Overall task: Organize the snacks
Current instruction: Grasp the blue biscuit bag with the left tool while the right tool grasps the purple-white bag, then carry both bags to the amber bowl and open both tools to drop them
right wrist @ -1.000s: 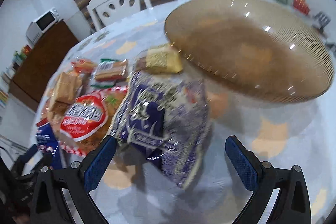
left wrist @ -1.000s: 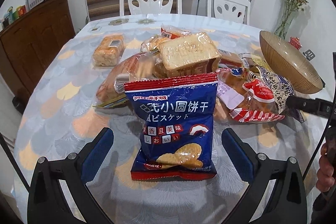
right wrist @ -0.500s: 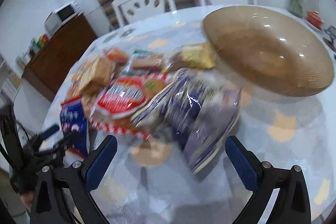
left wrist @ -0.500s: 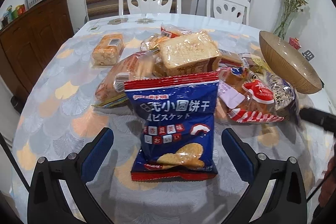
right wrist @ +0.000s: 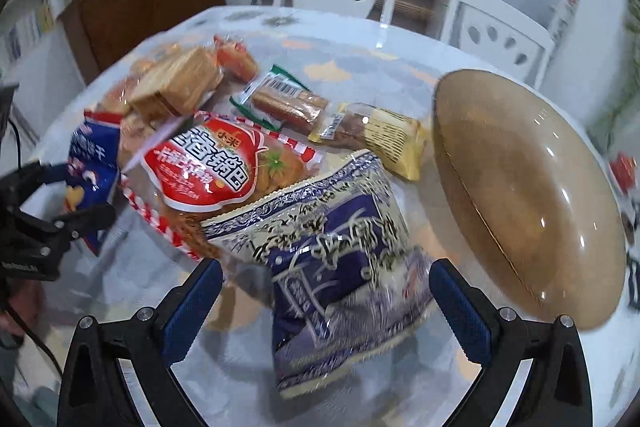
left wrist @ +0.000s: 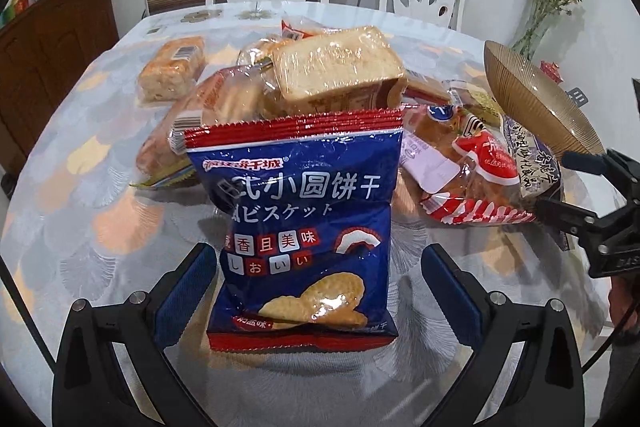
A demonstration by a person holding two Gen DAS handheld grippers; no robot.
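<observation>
1. You're sitting right at the start of a pick: both grippers are lined up on packets, and nothing looks to be in the amber bowl (right wrist: 532,195) yet.
2. Your left gripper (left wrist: 316,277) is hanging released, jaws spread wide, with the blue biscuit bag (left wrist: 300,223) lying on the bench (left wrist: 80,187) between the two blue pads; neither pad is touching the bag.
3. Your right gripper (right wrist: 326,293) is released too, straddling the blue-and-white patterned packet (right wrist: 340,267), which is resting at the near edge of the pile, just beside the bowl.
4. The rest of the snacks are heaping up behind: the red-labelled bag (right wrist: 216,171), the wrapped bread slices (left wrist: 336,67), and the yellow-ended bar (right wrist: 372,135) lying near the bowl's rim.
5. Next move, as I'm reading it: you're needing to push one gripper forward and down so the pads are flanking the packet's middle, then clench and carry it over to the bowl.
6. Pose-wise, you're holding both grippers low and tilted down toward the bench, left gripper square-on to its bag, right gripper angling in from the bowl side; the right view is smearing, so fine contact there I cannot tell.
</observation>
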